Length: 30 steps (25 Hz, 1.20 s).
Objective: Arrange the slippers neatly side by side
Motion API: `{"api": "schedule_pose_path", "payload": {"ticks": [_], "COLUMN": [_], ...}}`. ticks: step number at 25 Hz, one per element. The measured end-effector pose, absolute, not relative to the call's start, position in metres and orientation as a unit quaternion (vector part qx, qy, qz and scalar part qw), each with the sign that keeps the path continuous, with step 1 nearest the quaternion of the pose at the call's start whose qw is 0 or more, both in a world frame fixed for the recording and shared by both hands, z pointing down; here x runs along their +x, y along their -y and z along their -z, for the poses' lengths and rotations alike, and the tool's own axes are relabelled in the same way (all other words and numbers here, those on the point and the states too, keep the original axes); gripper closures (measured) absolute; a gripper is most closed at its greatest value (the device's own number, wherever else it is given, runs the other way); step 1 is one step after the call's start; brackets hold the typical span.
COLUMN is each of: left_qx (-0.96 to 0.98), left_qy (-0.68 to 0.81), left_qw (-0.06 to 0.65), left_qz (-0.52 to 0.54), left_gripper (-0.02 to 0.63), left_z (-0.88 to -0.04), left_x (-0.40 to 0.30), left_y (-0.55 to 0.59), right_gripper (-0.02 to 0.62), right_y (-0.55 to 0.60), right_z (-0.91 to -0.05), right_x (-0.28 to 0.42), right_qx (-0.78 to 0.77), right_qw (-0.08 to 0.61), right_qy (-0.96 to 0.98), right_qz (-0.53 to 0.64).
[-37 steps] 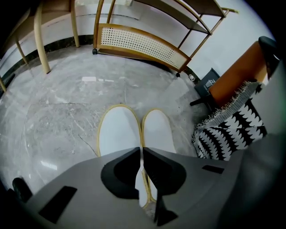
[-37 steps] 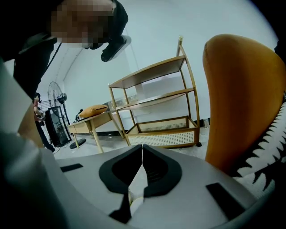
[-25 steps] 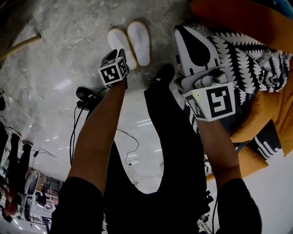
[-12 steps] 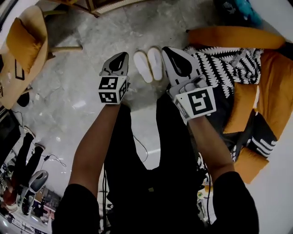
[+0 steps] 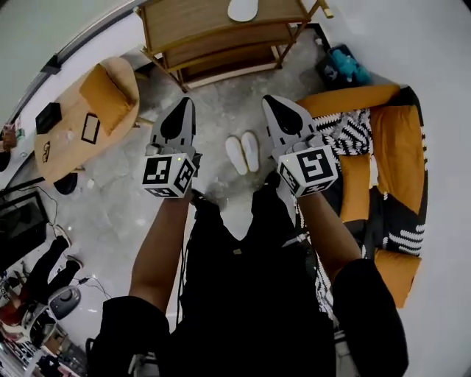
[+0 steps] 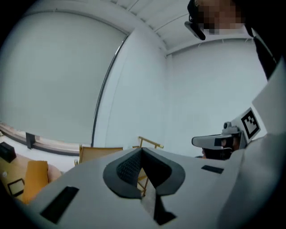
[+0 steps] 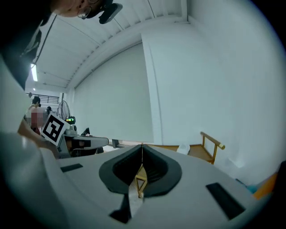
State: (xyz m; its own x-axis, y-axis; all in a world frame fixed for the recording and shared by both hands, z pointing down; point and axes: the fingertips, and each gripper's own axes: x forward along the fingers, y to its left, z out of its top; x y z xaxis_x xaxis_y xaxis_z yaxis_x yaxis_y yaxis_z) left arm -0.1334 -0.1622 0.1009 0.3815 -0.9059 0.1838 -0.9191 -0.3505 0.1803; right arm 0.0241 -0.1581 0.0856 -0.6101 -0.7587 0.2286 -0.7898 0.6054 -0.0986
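Slippers: a white pair, side by side and touching, on the grey marble floor between our feet and the wooden shelf unit. Nothing lies on them.

Both grippers are held high, well above the pair and pointing roughly level. Left gripper: jaws pressed together, nothing between them. Right gripper: the same, tips meeting, empty. In the head view they flank the slippers, one on each side, and neither covers them. Our black trousers fill the lower middle and hide the floor there.

Surroundings: to the right, an orange sofa with a black-and-white patterned throw. A teal thing sits on the floor past the sofa's far end. To the left, an oval wooden table carries an orange cushion and a few small dark items. A white object rests on top of the shelf unit.

View differences: only the head view shows the slippers, floor and sofa. The gripper views take in pale walls and ceiling above the closed jaws. The left gripper view catches the shelf frame, the cushion and the right gripper off to its right. The right gripper view catches the shelf top with the white object, the left gripper, and a fan far off.
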Motion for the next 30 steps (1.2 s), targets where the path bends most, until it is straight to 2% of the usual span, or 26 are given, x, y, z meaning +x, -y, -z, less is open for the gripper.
{"api": "schedule_pose_path", "payload": {"ticks": [6, 10, 20, 30], "left_qx": [0.838, 0.857, 0.833, 0.800], "left_qy": [0.542, 0.514, 0.550, 0.598], "left_qw": [0.057, 0.009, 0.027, 0.023], "left_qz": [0.030, 0.032, 0.048, 0.044], "left_gripper": [0.591, 0.589, 0.591, 0.591], "left_z": [0.023, 0.064, 0.058, 0.068], "left_x": [-0.127, -0.124, -0.168, -0.141], "left_y": [0.154, 0.130, 0.085, 0.078], "right_gripper": [0.563, 0.562, 0.563, 0.563], "right_y": [0.141, 0.135, 0.127, 0.123], "right_z": [0.009, 0.040, 0.062, 0.057], "right_x": [0.032, 0.046, 0.073, 0.103], "right_qx": [0.442, 0.442, 0.452, 0.407], "right_qw": [0.051, 0.028, 0.000, -0.006], "right_qy": [0.893, 0.894, 0.890, 0.910], "right_qz": [-0.065, -0.068, -0.055, -0.075]}}
